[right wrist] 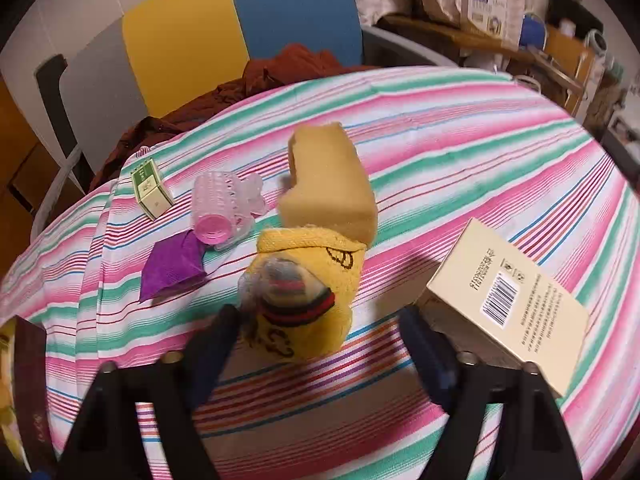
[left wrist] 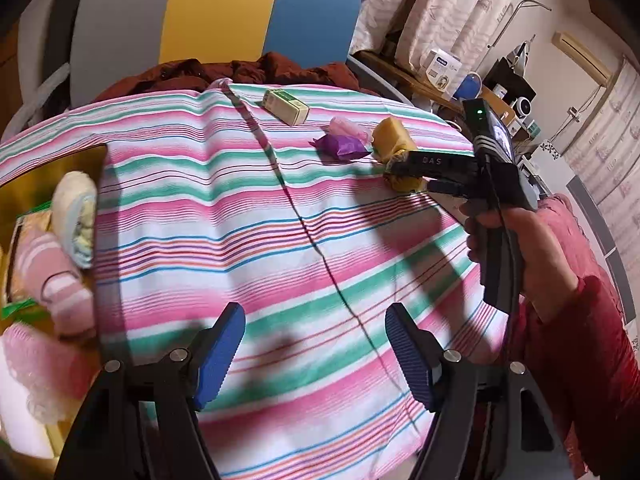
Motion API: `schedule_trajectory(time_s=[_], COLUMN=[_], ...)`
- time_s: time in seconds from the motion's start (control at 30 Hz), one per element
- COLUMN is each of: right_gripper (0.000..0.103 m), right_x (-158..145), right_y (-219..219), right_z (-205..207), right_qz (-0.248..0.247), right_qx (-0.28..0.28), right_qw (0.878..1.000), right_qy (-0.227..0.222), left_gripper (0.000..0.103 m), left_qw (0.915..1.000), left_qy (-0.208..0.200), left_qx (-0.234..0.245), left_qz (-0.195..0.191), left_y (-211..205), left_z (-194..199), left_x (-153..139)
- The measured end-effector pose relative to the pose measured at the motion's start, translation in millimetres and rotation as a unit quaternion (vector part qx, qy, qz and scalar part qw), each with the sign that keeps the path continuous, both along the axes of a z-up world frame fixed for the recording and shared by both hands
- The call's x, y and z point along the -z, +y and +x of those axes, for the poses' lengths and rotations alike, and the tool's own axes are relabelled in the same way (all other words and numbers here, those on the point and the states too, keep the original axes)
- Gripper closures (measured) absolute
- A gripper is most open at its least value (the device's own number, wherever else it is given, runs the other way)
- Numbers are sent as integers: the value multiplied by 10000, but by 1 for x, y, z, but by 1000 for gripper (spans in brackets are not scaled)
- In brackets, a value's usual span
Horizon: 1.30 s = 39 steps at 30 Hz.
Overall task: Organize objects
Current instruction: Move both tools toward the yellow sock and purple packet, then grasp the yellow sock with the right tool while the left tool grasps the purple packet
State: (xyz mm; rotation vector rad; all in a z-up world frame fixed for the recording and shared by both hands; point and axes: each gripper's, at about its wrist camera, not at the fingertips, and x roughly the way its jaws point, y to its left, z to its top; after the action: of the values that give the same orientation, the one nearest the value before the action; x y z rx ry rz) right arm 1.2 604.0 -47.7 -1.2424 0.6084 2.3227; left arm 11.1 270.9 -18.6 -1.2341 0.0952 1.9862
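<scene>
The right gripper's point(right wrist: 316, 334) fingers stand apart around a rolled yellow towel point(right wrist: 308, 300) with red-and-black banding, lying on the striped cloth point(right wrist: 460, 152); left gripper point(left wrist: 316, 348) is spread wide, empty.

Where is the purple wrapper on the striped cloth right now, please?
In the right wrist view the purple wrapper lies left of centre, just below the pink hair roller and left of the yellow rolled cloth.
</scene>
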Motion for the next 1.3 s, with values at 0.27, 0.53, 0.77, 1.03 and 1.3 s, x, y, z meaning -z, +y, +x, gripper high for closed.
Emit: schedule_trajectory(time_s=[0.27,0.53,0.77,1.03,1.3], right_gripper=[62,63,63,63,63], right_x=[-5,-5,-6,-6,-4], right_y=[-21,-9,-11,-10,-10], right_z=[1,21,18,13,12], right_qz=[-96,-855,-704,-601,-610], right_qx=[-407,-215,-255,-281,-280], right_qw=[9991,9961,9972,9977,9976], right_qy=[-83,55,-15,-113,-173], left_gripper=[29,29,28,18,18], left_qw=[9998,9995,9990,9874,9774], left_qy=[-129,-21,-33,854,1236], left_qx=[-98,-168,-95,421,1099], left_qz=[-100,-264,-438,-1261,-1318], left_y=[35,84,136,188,215], left_z=[-27,-61,-89,-113,-118], left_x=[7,9,20,31,41])
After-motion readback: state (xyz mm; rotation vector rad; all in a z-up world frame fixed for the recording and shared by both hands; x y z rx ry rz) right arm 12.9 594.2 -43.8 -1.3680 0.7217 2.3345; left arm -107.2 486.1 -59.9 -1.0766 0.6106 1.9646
